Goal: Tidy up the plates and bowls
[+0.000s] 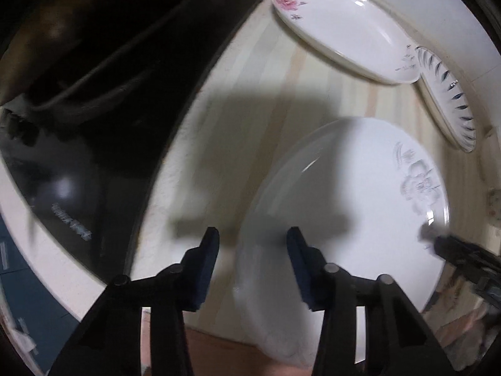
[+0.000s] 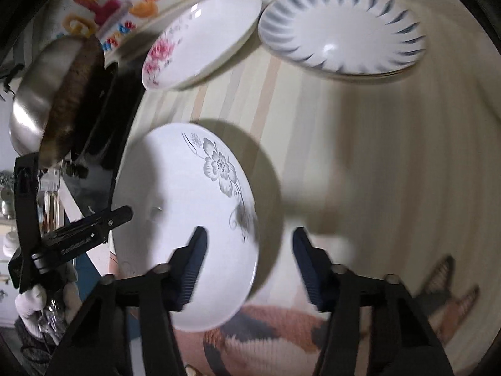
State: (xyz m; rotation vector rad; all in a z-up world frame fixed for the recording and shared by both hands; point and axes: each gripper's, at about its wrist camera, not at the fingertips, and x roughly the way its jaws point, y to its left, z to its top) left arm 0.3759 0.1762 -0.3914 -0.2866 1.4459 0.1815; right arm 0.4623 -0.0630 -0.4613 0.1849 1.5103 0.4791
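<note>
A: Left gripper (image 1: 254, 244) jaws right up front, spread wide, nothing between the pads. Same for right gripper (image 2: 250, 241): released, gripping nothing.

B: Task thing?

A: Grey-flower plate (image 1: 344, 194), at near edge of tabletop (image 1: 313, 72), just past both jaw pairs. Left jaws at its 9 o'clock rim, right jaws at its 3 o'clock rim. Blurred, so cannot tell whether flat on the cloth or tipped up.

B: Others?

A: Pink-flower plate (image 1: 338, 28) at 12 o'clock, blue-striped plate (image 1: 447, 94) just beside it toward 1 o'clock, maybe touching. Both well apart from the near plate. Dark cooktop (image 1: 94, 131) off at 9 o'clock, steel pan (image 2: 43, 94) by it.

B: Step in hand?

A: Probably taking the near plate for stacking on one of the far two. Judgement only.

B: Tips for doing it well?

A: Straddle the rim, one pad over, one pad under, then close firmly. Glazed, likely slippery. Bite past the lip, not on the very edge. Keep level during the lift, steady the opposite rim with the other jaws. Mind the 6 o'clock side: looks to hang past the tabletop edge, so risk of tipping off. Lower gently, centred, no sliding across the printed face.
</note>
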